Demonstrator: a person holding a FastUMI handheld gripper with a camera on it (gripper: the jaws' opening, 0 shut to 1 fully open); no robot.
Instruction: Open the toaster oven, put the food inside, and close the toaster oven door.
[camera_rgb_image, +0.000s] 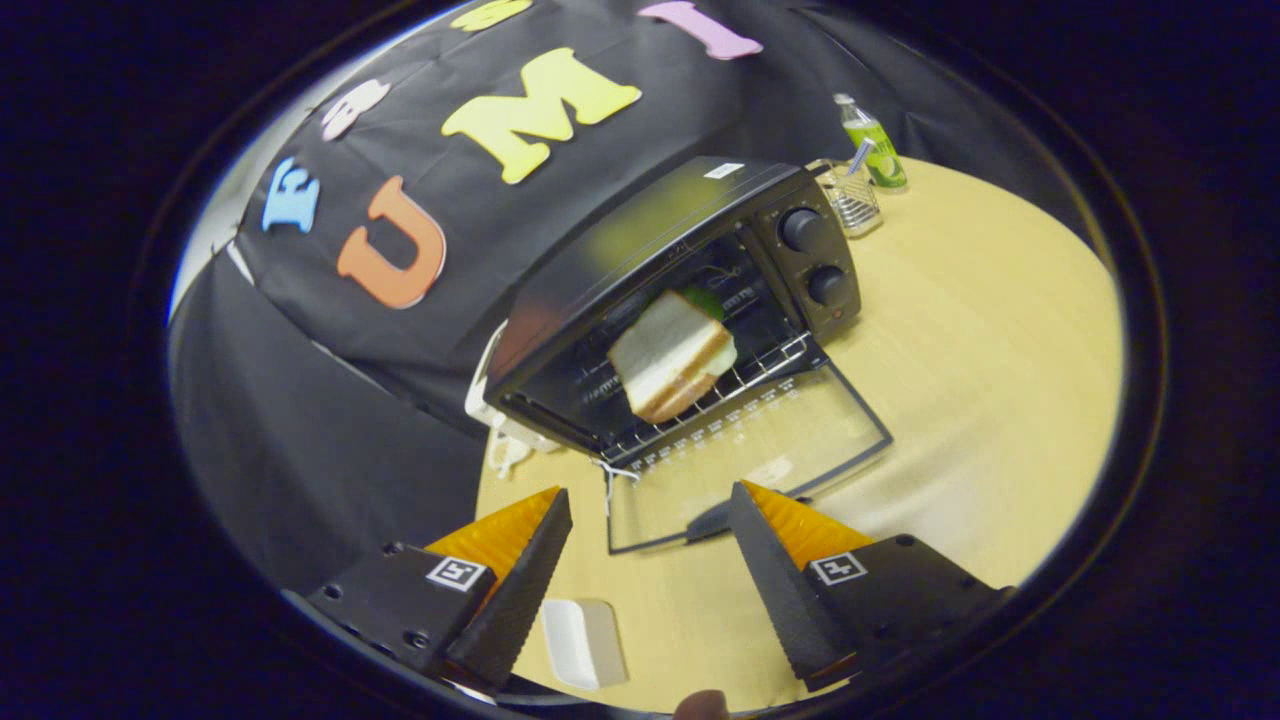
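We hold the hand-held gripper (650, 545) with its two fingers well apart and nothing between them but bare table. Just ahead of the fingers lies the glass door (760, 440) of the black toaster oven (640, 260), folded fully down so that it rests flat near the wooden table (980, 340), with its dark handle (712, 520) close to the fingertips. The food, a sandwich of white bread slices with something green in it (672, 355), is already on the wire rack (720, 395) inside the oven, tilted a little and near the front of the rack. So we judge that only the closing of the door remains.

What could go wrong from here? The handle is thin and lies low on the table, so the fingers may slide over it or push the door sideways instead of lifting it. If we lift from one corner only, the light oven could shift toward the back edge of the table. The sandwich also stands close to the opening, and the rising door may touch it.

A white rectangular tray (585, 642) lies on the table between the fingers, nearer to us. At the far edge stand a green plastic bottle (872, 145) and a small wire basket (852, 200), well apart from the oven door.
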